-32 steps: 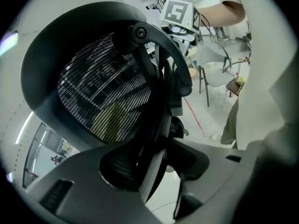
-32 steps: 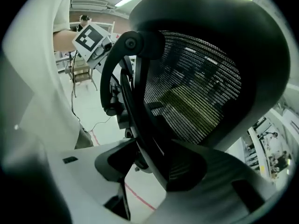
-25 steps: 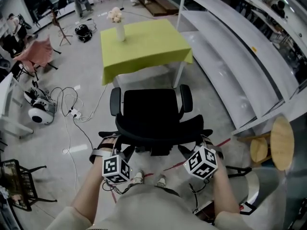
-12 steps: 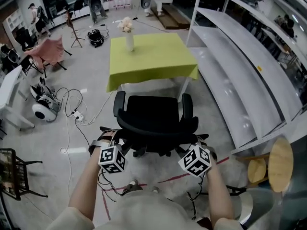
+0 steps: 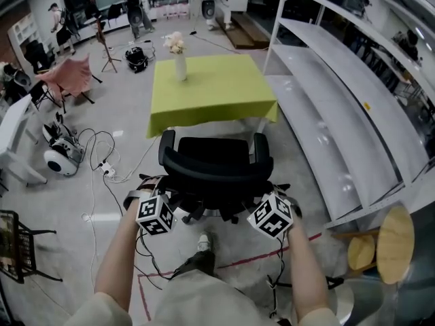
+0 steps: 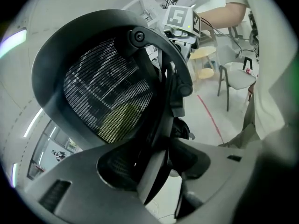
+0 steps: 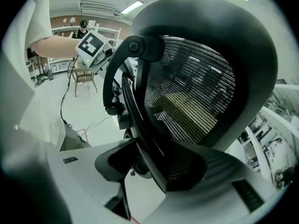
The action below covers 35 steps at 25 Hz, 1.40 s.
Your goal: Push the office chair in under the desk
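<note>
A black mesh office chair (image 5: 215, 175) stands just in front of the desk (image 5: 211, 87), which has a lime-green cloth, and its seat front is near the cloth's edge. My left gripper (image 5: 163, 190) grips the backrest's left edge and my right gripper (image 5: 269, 193) its right edge. In the left gripper view the backrest (image 6: 103, 97) rim runs between the jaws of the left gripper (image 6: 159, 171), which stand wide around it. The right gripper view shows the backrest (image 7: 196, 97) rim clamped in the right gripper (image 7: 149, 167) the same way.
A white vase of flowers (image 5: 179, 61) stands on the desk. Long grey shelving (image 5: 340, 114) runs along the right, with wooden stools (image 5: 389, 231) near it. Cables and a white round device (image 5: 60, 159) lie at left. Red tape (image 5: 231, 260) marks the floor.
The chair has rolled forward toward the desk, both grippers moving with its backrest. The person has stepped forward behind it.
</note>
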### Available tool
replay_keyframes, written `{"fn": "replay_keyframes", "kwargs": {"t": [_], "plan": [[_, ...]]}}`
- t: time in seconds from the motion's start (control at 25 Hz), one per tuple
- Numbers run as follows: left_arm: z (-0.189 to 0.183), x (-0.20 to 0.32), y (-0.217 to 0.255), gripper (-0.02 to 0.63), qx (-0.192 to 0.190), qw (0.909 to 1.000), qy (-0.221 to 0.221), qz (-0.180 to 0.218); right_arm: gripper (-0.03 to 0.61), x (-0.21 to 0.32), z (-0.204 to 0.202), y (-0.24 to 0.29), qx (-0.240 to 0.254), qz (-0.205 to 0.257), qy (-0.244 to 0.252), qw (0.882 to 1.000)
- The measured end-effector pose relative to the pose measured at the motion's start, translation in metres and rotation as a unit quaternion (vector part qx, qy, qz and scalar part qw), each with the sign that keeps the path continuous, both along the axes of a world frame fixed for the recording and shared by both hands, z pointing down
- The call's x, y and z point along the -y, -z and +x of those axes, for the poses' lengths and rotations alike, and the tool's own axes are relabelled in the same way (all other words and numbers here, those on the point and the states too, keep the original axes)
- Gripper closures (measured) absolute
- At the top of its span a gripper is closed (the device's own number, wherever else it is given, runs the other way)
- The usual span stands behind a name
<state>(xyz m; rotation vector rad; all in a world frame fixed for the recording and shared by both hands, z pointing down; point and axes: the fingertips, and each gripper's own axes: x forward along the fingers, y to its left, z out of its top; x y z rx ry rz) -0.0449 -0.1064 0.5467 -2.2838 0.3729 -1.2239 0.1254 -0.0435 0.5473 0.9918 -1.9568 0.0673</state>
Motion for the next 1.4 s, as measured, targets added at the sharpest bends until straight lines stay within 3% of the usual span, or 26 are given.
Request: {"fn": "replay_keyframes", "kwargs": {"t": [0.36, 0.76, 1.2, 1.4], "plan": [[0.032, 0.04, 0.004, 0.399, -0.002, 0.9999, 0.004, 0.01, 0.383, 0.048, 0.034, 0.004, 0.006, 0.003, 0.01, 1.0], [0.065, 0.104, 0.004, 0.405, -0.003, 0.9997, 0.023, -0.012, 0.374, 0.122, 0.07, 0.003, 0.006, 0.006, 0.022, 1.0], [0.097, 0.177, 0.006, 0.408, -0.007, 0.9996, 0.027, 0.005, 0.372, 0.201, 0.103, 0.003, 0.006, -0.021, 0.032, 0.999], [0.102, 0.202, 0.004, 0.403, -0.009, 0.9996, 0.023, 0.015, 0.371, 0.223, 0.108, 0.003, 0.003, -0.006, 0.026, 1.0]]}}
